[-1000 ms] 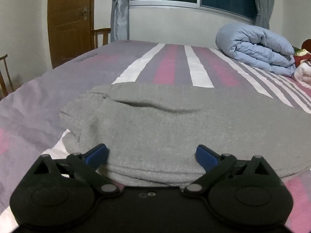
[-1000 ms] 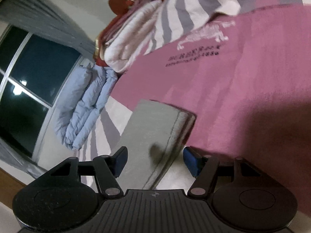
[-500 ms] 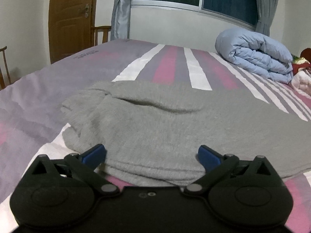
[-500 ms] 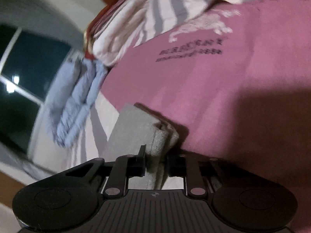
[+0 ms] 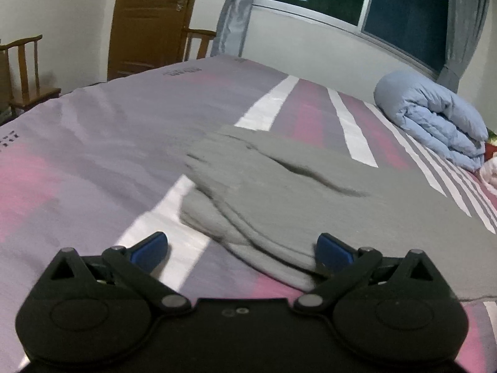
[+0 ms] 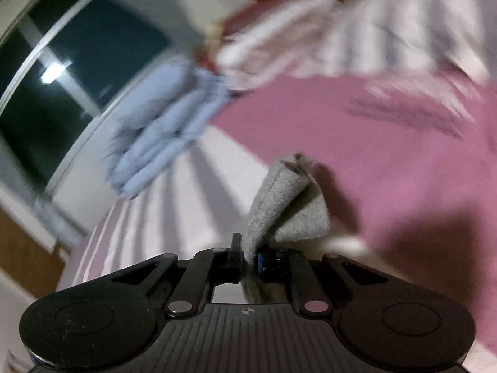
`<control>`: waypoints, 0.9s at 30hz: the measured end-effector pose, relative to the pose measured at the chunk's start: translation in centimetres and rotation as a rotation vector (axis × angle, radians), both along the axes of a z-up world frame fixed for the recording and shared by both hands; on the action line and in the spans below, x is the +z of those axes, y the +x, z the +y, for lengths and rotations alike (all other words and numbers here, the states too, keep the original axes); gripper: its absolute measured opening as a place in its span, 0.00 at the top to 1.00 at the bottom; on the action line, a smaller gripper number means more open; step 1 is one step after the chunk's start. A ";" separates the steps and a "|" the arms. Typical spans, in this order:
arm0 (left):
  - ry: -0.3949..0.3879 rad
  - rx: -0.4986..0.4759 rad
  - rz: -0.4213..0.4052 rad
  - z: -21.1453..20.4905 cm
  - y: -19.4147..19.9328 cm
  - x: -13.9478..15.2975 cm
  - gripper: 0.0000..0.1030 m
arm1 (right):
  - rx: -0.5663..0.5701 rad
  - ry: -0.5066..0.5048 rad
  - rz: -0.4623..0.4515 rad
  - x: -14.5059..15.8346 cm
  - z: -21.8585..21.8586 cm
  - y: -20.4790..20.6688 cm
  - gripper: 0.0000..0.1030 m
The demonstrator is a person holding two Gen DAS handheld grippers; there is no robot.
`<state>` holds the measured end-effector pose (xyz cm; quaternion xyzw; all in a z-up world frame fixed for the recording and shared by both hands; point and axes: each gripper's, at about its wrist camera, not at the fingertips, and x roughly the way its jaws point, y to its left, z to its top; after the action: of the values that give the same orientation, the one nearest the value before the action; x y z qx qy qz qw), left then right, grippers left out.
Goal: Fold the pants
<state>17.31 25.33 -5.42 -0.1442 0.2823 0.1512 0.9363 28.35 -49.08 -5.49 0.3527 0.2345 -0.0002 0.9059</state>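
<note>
Grey pants [image 5: 310, 192] lie folded lengthwise on the striped bedsheet [image 5: 93, 161], their waist end toward the lower left in the left wrist view. My left gripper [image 5: 242, 248] hovers open at that end; its right blue pad [image 5: 332, 250] sits at the fabric's near edge, and its left pad is over bare sheet. In the blurred right wrist view my right gripper [image 6: 248, 256] is shut on the leg end of the grey pants [image 6: 285, 205], which sticks up bunched from between the pads, lifted off the pink sheet [image 6: 388, 155].
A rolled light-blue duvet [image 5: 435, 124] lies at the back right of the bed, and it shows as the duvet [image 6: 161, 127] in the right wrist view beside striped pillows [image 6: 341, 34]. Wooden chairs [image 5: 25, 71] and a door [image 5: 152, 18] stand beyond the bed's left edge.
My right gripper closed on the pants' leg end and lifted it off the sheet while rolling. My left gripper shifted left, so the pants now sit right of its centre.
</note>
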 end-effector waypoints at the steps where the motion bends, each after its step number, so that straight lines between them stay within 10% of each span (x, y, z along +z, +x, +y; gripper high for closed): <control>1: -0.002 0.003 -0.004 0.2 -0.1 0.1 0.06 | 0.040 -0.028 -0.035 1.3 2.0 0.1 0.91; 8: -0.017 0.019 -0.034 2.3 -1.1 1.2 0.06 | 0.363 -0.083 -0.198 6.2 19.4 2.4 0.91; 16: -0.038 0.059 -0.015 5.7 -3.6 0.8 0.06 | 0.774 -0.353 -0.031 -2.3 38.7 0.9 0.88; 21: -0.039 0.064 -0.012 6.8 -4.7 0.5 0.06 | 0.769 -0.419 -0.086 -3.5 39.9 -1.7 0.67; 27: -0.066 0.067 -0.025 6.8 -4.7 0.3 0.06 | 0.765 -0.298 -0.230 -1.7 38.0 -3.7 0.67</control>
<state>12.60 32.13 -5.08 -0.1860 0.2706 0.1712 0.9289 24.68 -11.12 -7.15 0.1032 0.2434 0.3411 0.9021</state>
